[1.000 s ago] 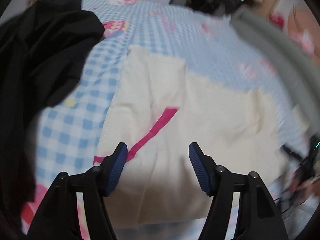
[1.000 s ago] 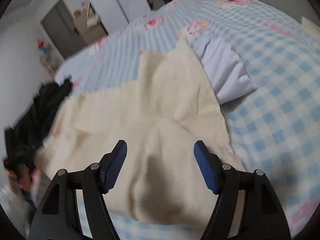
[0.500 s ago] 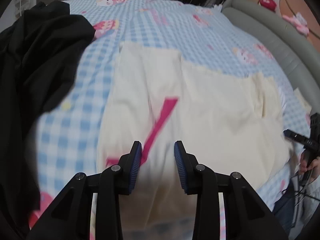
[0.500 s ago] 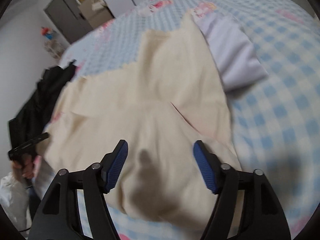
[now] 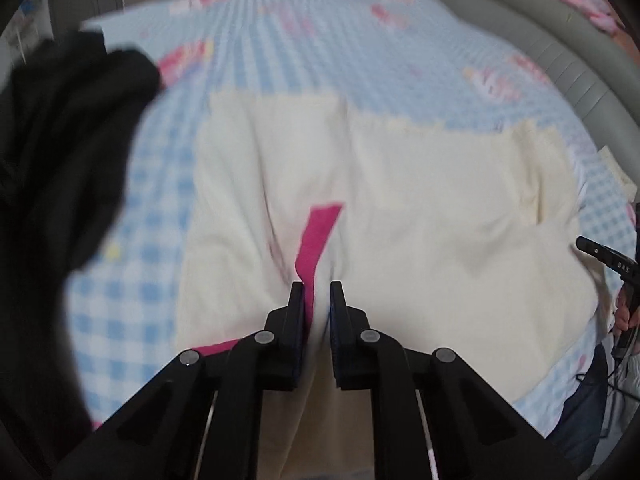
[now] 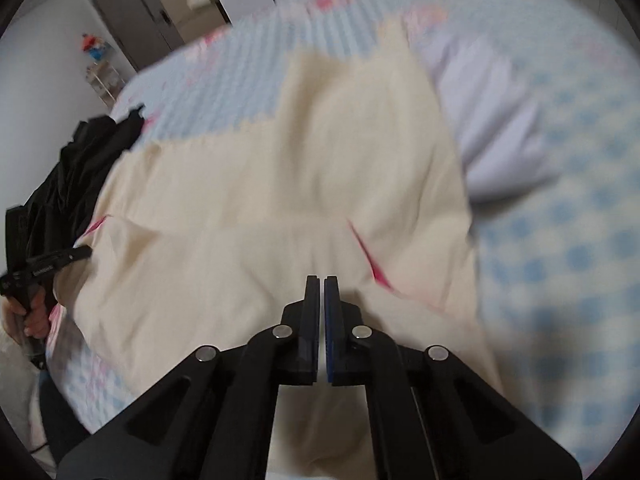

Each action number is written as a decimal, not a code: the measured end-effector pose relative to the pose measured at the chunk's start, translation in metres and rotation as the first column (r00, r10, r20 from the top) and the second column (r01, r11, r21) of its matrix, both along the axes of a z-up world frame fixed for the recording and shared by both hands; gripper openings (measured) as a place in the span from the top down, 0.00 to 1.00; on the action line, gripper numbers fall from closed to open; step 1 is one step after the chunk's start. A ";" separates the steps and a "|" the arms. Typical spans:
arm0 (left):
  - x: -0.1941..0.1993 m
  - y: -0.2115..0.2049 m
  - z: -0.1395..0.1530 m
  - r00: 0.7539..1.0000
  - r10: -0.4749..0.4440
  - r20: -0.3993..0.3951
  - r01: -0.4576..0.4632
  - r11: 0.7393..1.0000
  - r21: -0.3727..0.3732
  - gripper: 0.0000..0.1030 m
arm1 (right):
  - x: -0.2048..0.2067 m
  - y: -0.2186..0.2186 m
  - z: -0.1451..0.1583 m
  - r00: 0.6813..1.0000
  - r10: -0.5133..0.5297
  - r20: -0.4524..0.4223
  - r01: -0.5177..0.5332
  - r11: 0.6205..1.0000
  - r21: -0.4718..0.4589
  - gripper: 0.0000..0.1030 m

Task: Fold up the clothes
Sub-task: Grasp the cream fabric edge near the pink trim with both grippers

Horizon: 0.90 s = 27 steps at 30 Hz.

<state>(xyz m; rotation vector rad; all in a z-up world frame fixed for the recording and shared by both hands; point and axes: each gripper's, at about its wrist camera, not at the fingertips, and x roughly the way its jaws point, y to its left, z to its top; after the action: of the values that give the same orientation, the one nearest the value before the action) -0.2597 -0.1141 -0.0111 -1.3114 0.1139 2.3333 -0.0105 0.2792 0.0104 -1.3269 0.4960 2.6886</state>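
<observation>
So at that point I had the cream garment (image 5: pixel 420 208) spread across the middle of both frames on the blue checked bedspread (image 5: pixel 280 52), near hem at the bottom edge of each view. My left claw (image 5: pixel 316 292) was clenched on a pinch of the cream cloth right where the pink stripe (image 5: pixel 318 232) ran down to the tips; you could see fabric bunched up between the fingers. My right claw (image 6: pixel 323 286) was squeezed nearly flat, tips almost touching, low over the cloth at lower centre, and honestly I couldn't tell whether it had caught a thin layer or just closed on air. That was my main worry: if the right side had nothing, lifting both would drag one corner only and the whole thing would skew instead of folding clean. Second worry was the left grab, which looked like a bunched ridge, so I might have had two layers or some bedspread in there too. Also the black clothes (image 5: pixel 60 152) sat at the left of the left view, just beside the cream edge, and the lilac piece (image 6: pixel 492 120) at upper right of the right view was tucked partly under it, so either could get dragged along.
</observation>
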 end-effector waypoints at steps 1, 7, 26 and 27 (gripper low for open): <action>-0.002 0.000 0.010 1.000 0.012 -0.025 -0.012 1.000 0.014 0.89 | 0.002 -0.001 0.012 0.999 -0.009 -0.037 0.010 1.000 0.014 1.00; -0.020 0.004 0.002 1.000 0.005 0.017 -0.005 1.000 -0.016 0.86 | -0.012 0.005 0.041 0.998 0.024 -0.062 -0.025 1.000 -0.014 0.97; -0.022 0.010 -0.045 0.983 -0.040 0.179 0.025 0.996 0.090 0.61 | -0.026 0.022 -0.016 0.987 0.094 0.133 -0.093 0.996 -0.012 0.52; -0.023 0.010 -0.046 0.982 -0.038 0.183 0.021 0.995 0.093 0.61 | -0.031 0.021 -0.019 0.981 0.125 0.145 -0.120 0.992 -0.043 0.52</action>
<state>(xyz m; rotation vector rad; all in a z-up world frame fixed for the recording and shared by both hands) -0.2824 -0.1036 -0.0574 -1.4619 -0.0305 2.1538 -0.0412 0.2997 -0.0087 -1.6018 0.4601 2.6597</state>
